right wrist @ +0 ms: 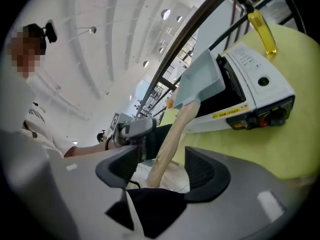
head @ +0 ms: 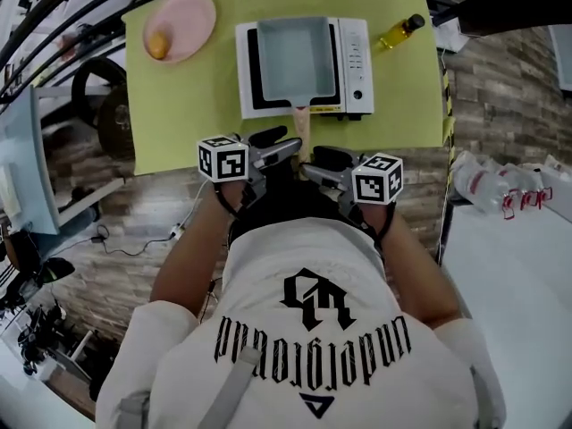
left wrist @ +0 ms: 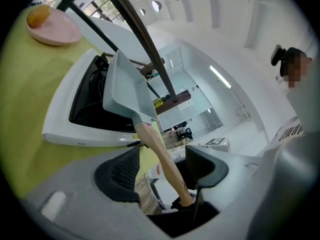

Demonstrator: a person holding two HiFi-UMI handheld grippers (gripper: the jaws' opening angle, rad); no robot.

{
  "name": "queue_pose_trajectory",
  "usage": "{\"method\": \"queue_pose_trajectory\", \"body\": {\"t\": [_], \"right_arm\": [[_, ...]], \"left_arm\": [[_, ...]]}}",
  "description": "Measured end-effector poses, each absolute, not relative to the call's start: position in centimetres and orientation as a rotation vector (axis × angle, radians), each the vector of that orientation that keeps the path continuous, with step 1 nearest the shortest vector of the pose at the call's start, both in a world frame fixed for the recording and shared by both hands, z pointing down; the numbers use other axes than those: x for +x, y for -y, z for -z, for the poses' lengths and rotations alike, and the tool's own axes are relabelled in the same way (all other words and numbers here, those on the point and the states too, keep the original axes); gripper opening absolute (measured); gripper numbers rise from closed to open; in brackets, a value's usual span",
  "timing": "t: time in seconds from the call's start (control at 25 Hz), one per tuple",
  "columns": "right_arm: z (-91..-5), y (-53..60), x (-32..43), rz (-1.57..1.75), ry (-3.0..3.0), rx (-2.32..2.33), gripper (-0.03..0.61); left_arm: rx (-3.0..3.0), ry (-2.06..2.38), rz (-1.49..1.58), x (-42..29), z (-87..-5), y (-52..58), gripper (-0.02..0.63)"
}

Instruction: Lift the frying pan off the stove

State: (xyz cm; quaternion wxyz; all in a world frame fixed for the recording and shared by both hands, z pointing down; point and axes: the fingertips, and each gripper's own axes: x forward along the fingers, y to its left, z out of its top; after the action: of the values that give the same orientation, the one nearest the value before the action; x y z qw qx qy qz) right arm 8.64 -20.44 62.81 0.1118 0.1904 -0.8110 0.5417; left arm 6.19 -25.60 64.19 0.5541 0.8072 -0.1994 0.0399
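A grey rectangular frying pan (head: 297, 56) sits on the white stove (head: 356, 61), its wooden handle (head: 303, 128) pointing toward me. My left gripper (head: 281, 146) and right gripper (head: 320, 164) flank the handle's near end. In the left gripper view the handle (left wrist: 160, 149) runs from the pan (left wrist: 125, 84) down between the wide-apart jaws of the left gripper (left wrist: 162, 166), with no pad pressing on it. In the right gripper view the handle (right wrist: 172, 139) likewise passes between the open right gripper (right wrist: 162, 169), apart from both pads.
The stove stands on a yellow-green mat (head: 197, 88). A pink plate (head: 183, 21) with an orange item (head: 158, 43) lies at the far left. A yellow bottle (head: 400, 32) lies right of the stove. The mat's near edge is just beyond the grippers.
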Motion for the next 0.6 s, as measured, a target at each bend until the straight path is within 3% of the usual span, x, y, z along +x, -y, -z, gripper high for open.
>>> {"method": "queue_pose_trajectory", "body": {"t": [0.28,0.6], "right_arm": [[-65.0,19.5,6.9,-1.726,2.324,0.452,0.298],[-65.4,19.2,6.1,-1.775,2.324,0.37,0.225]], "left_arm": [[1.874,0.354,-0.058,8.9,-65.3,26.7,0.302],[1.798,0.255,-0.016,10.1,-65.9,26.7,0.301]]}}
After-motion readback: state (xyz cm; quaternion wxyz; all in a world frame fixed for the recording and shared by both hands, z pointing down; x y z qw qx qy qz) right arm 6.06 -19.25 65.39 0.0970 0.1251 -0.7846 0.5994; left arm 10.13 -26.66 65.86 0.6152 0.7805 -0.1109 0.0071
